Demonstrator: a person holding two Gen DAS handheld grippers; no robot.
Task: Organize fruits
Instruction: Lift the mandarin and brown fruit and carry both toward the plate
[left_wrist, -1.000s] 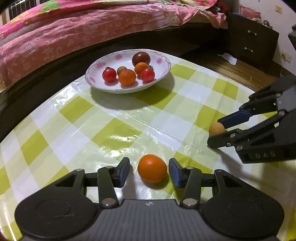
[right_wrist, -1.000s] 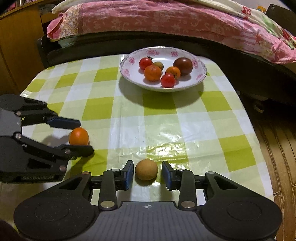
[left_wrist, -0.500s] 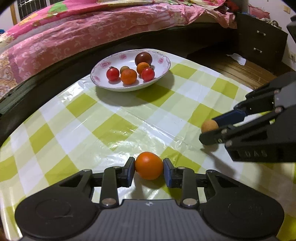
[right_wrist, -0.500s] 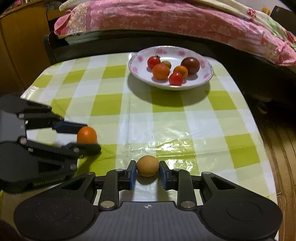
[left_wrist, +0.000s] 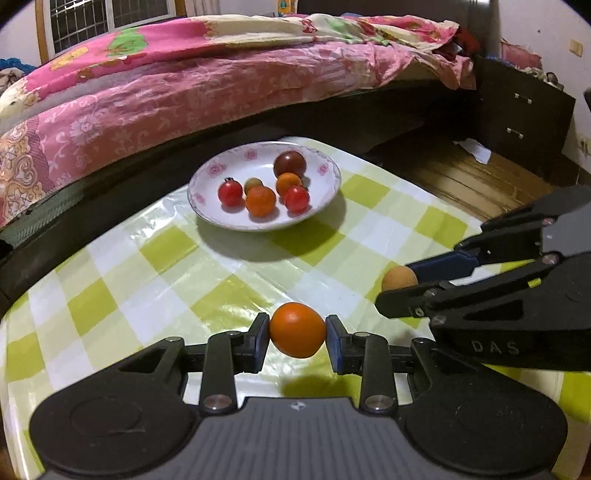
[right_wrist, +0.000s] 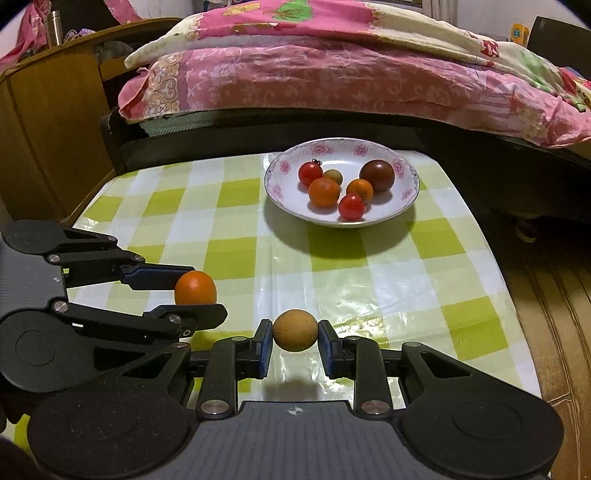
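Observation:
My left gripper (left_wrist: 296, 336) is shut on an orange tomato (left_wrist: 297, 329) and holds it above the checked tablecloth; its shadow lies below. It also shows in the right wrist view (right_wrist: 195, 288). My right gripper (right_wrist: 294, 341) is shut on a tan round fruit (right_wrist: 295, 330), also lifted off the cloth; the fruit shows in the left wrist view (left_wrist: 399, 278). A white flowered plate (left_wrist: 236, 221) at the table's far end holds several small red, orange and dark fruits (right_wrist: 324, 192).
A bed with a pink quilt (left_wrist: 184, 92) runs along the table's far edge. A dark drawer unit (left_wrist: 524, 114) stands at the right and a wooden cabinet (right_wrist: 48, 129) at the left. The table's right edge drops to a wooden floor (right_wrist: 554, 295).
Both grippers closed on their fruits and lifted them off the tablecloth. The views have tilted up, so the plate sits farther off.

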